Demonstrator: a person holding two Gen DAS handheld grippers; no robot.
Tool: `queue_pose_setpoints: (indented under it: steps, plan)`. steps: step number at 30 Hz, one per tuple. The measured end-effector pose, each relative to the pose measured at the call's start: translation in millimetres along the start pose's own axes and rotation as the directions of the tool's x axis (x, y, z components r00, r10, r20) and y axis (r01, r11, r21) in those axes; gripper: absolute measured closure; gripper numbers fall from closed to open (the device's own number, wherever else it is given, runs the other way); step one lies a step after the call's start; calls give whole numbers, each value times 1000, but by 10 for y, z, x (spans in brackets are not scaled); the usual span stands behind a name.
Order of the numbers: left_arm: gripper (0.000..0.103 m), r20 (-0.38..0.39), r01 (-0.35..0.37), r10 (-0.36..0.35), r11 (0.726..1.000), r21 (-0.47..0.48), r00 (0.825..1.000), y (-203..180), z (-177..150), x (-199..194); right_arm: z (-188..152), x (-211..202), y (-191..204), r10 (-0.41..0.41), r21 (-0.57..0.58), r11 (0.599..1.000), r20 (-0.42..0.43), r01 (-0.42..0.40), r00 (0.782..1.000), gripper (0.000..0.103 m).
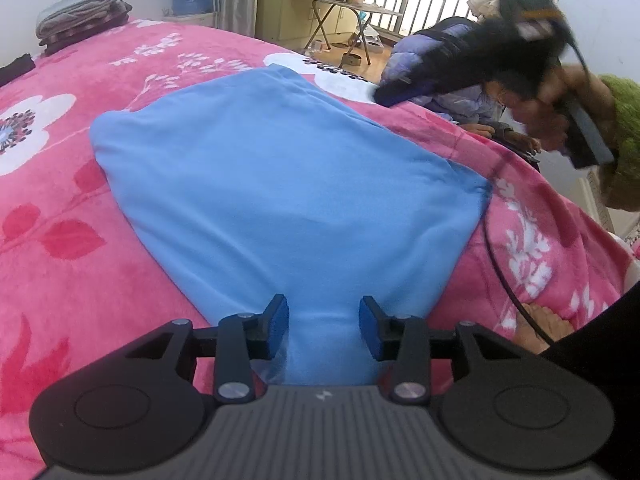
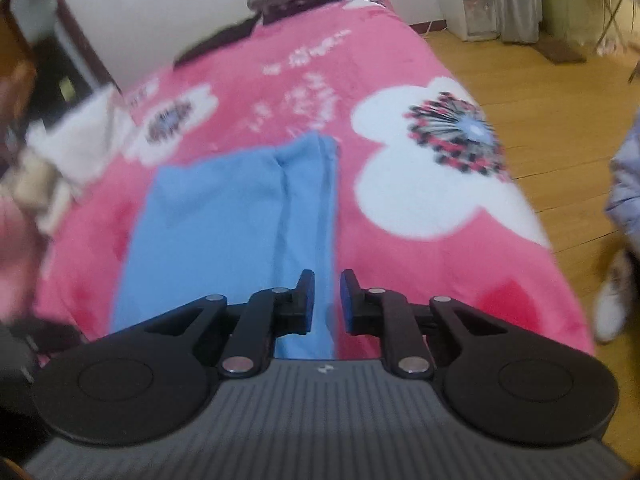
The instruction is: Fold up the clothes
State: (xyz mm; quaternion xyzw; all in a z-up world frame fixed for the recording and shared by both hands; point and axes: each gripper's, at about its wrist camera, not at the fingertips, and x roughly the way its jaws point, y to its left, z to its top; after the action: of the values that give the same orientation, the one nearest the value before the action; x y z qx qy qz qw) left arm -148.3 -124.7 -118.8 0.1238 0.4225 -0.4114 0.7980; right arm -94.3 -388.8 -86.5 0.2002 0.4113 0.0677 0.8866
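Tongs (image 1: 324, 330) parted over blue garment (image 1: 280, 180)

Matt blue cloth (image 1: 280, 184), seemingly plush blanket (image 1: 80, 152)

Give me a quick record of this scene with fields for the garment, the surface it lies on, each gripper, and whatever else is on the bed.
garment: blue cloth, folded, lying flat
surface: pink floral blanket on a bed
left gripper: open, cloth between the pads, not pinched
right gripper: open, narrow gap, over the cloth's right edge
other items: folded pile of dark clothes at the far end of the bed
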Motion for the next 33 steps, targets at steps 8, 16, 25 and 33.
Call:
queue_pose_setpoints:
  steps: [8, 16, 25, 33]
  plan:
    - [59, 0, 3, -3, 1000, 15, 1000, -1, -1, 1, 297, 606, -20, 107, 182, 977, 6, -107, 994, 73]
    - [53, 5, 27, -27, 999, 29, 1000, -6, -14, 3, 412, 765, 104, 84, 89, 992, 53, -88, 995, 73]
    - [52, 8, 50, -50, 998, 26, 999, 33, -19, -17, 460, 709, 262, 99, -11, 995, 143, -99, 985, 103]
    - [49, 12, 71, -71, 997, -6, 997, 92, 0, -42, 434, 621, 216, 28, -5, 1000, 190, -28, 981, 103]
